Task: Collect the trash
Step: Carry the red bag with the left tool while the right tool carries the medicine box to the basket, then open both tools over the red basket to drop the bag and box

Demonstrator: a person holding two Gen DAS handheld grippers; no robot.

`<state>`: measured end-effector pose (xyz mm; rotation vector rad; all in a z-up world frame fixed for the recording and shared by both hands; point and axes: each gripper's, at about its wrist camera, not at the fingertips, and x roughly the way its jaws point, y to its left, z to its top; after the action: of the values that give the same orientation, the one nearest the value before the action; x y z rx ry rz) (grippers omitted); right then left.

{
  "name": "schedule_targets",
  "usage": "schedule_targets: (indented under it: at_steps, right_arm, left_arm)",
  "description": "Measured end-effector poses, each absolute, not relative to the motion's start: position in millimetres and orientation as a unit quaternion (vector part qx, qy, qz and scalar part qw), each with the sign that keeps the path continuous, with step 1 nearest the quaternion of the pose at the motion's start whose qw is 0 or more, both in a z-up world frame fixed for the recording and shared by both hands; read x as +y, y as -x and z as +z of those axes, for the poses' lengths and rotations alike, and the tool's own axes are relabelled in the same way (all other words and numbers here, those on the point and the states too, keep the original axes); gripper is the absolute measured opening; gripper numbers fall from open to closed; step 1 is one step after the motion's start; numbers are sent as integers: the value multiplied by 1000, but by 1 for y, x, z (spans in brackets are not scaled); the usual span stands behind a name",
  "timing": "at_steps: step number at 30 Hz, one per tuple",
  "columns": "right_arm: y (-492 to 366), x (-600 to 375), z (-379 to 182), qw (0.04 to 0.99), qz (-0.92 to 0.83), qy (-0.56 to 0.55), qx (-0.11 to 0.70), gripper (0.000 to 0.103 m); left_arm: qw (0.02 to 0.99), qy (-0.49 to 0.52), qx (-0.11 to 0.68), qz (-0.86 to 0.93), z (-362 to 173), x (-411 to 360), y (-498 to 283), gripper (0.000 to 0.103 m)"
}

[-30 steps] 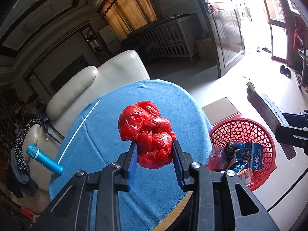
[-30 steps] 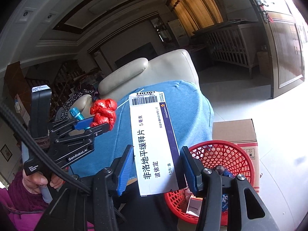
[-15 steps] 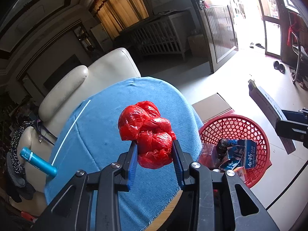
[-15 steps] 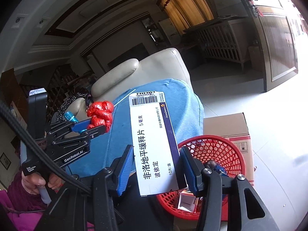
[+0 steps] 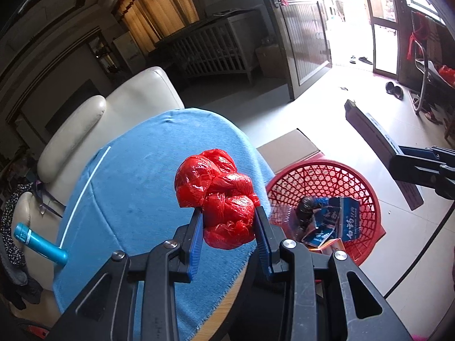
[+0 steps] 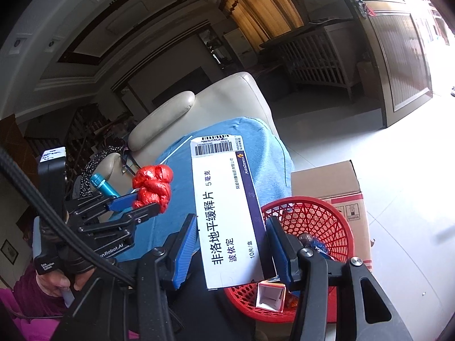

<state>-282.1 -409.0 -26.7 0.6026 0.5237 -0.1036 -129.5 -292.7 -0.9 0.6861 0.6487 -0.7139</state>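
My left gripper is shut on a crumpled red plastic bag, held above the near edge of the blue-clothed round table. From the right wrist view the same left gripper and the red plastic bag show at left. My right gripper is shut on a white medicine box with a barcode and a purple edge stripe. A red mesh basket on the floor, to the right of the table, holds several pieces of trash; in the right wrist view the red mesh basket lies just behind the box.
A teal cylinder lies on a cream leather armchair behind the table. A thin white stick rests on the cloth. A cardboard box stands behind the basket. A hand grips the left tool.
Both grippers have drifted toward the basket with their loads, and it now sits larger and nearer the middle in both views. Neither grip has changed.
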Motion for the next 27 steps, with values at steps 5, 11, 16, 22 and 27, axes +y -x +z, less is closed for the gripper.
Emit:
schedule_targets:
  at_steps: [5,11,16,22,27]
  right_arm:
    - [282,-412,-29,918,-55,-302,251,53]
    - [283,-421,-36,911,-69,-324,247,54]
    - [282,-433,-47,896,-76,-362,245,65]
    - [282,-435,-48,896,-74,-364,245,65]
    - [281,-430,-41,900,-68,-356,241,65]
  left_arm:
    - [817,-307,327,-362,-4,-296,128,38]
    - [800,-286,344,-401,-8,-301,130,39]
    - [798,-287,335,-411,-9,-304,135,63]
    - [798,-293,334,-408,-8,-303,134,67]
    - [815,-296,334,-369,0,-288,126,67]
